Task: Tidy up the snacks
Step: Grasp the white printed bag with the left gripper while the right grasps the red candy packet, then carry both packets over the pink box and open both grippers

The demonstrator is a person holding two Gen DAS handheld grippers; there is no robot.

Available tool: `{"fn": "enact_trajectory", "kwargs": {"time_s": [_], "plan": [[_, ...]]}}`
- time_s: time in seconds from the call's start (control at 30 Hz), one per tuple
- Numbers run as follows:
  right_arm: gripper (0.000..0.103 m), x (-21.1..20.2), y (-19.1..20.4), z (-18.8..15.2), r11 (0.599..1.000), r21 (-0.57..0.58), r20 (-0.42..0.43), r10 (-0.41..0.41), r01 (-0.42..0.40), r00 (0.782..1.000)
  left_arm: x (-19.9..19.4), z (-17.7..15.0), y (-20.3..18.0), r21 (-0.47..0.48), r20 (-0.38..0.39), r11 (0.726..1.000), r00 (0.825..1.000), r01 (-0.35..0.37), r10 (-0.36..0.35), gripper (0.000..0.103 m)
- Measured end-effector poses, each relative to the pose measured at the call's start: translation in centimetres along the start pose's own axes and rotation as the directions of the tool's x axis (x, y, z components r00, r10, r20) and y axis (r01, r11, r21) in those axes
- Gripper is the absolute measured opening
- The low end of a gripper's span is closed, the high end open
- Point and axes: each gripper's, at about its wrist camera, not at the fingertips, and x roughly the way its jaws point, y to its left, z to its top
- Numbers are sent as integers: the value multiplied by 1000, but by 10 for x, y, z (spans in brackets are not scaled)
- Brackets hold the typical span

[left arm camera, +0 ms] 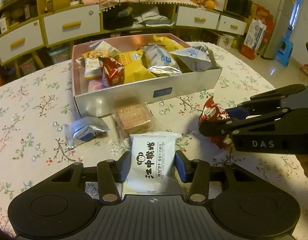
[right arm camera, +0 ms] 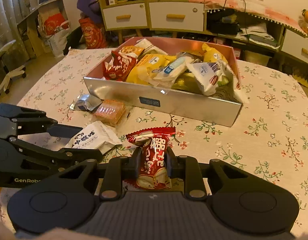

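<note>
Snacks fill the box (left arm camera: 150, 92); our left gripper (left arm camera: 153, 165) clasps the white packet (left arm camera: 152, 160), our right gripper (right arm camera: 153, 163) pinches the red packet (right arm camera: 152, 156), seemingly firmly. We should lift both clear, then release over the box.

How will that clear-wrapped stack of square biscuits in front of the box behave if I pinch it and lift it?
The biscuit stack looks blocky and flat-sided, so it should stay stiff and not roll. Its clear wrap looks glossy and loose at the ends, so it may slip a little. The biscuits would probably crack under a hard squeeze.
</note>
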Motion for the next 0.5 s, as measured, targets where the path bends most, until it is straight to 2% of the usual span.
{"fn": "enact_trajectory", "kwargs": {"time_s": [0.5], "plan": [[22, -28, -12, 17, 997, 78, 89, -10, 3, 996, -33, 18, -8, -40, 52, 999, 999, -10, 12, 44]]}}
